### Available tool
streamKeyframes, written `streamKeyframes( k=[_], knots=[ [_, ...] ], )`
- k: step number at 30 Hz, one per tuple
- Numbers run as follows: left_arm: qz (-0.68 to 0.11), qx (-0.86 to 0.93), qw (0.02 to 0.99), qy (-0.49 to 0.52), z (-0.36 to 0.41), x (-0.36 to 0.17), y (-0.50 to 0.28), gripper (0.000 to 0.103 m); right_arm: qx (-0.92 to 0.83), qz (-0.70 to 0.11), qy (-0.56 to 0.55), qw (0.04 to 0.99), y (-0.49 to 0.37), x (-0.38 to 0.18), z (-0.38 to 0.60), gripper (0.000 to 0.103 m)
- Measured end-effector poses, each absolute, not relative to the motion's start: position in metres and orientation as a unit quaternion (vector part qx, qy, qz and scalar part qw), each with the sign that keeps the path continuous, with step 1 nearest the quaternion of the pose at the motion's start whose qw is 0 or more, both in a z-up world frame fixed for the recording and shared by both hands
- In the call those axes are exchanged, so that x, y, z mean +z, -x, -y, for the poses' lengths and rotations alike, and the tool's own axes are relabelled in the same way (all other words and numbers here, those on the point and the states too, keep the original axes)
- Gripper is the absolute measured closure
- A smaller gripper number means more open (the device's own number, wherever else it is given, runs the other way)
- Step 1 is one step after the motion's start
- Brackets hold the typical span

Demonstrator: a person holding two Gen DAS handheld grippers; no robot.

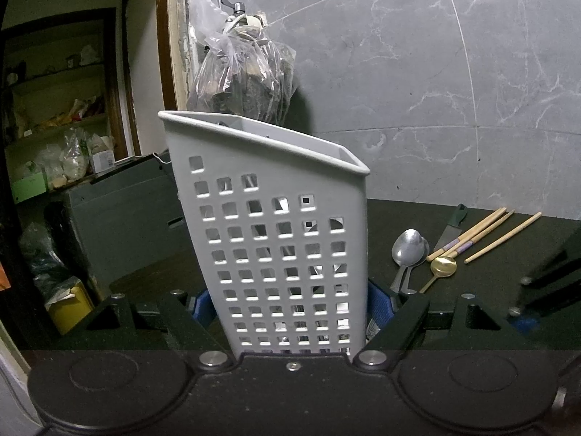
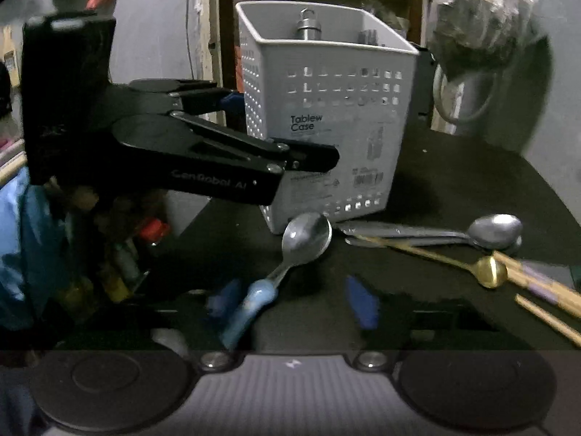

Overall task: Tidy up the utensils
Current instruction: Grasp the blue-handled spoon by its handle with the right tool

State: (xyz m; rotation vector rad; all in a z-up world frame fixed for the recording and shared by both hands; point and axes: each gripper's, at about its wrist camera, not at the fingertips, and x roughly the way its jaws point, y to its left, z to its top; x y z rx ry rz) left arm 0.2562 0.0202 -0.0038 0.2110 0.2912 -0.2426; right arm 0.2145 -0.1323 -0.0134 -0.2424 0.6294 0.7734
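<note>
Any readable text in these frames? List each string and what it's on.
"Tablew Case" – on the sticker on the white utensil caddy, right wrist view; the word is cut off.
"GenRobot AI" – on the side of the left gripper, faint.
Barcode and fine print lower on the caddy sticker: too small to read.
Left wrist view: none.

The case (image 1: 276,239) is pale grey, its walls pierced by a grid of small square holes; dark lettering sits on one face. Blue pads (image 1: 379,303) line black fingers. One spoon (image 2: 290,254) is silver with a light blue handle, two spoons (image 1: 408,249) are plain silver, another (image 1: 443,266) gold. Tan chopsticks (image 1: 483,229) carry lilac bands. The knife (image 1: 452,227) has a dark green handle. The table (image 1: 472,279) is black, the wall (image 1: 417,72) grey marble with white veins
</note>
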Motion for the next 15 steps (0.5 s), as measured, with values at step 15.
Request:
streamKeyframes(
  k=[15],
  knots=[
    [-0.144,-0.122,0.977,-0.105,-0.023,-0.003,-0.255,0.022,0.316,-0.381,0.086,0.865,-0.190,0.003,0.175,0.059]
  ],
)
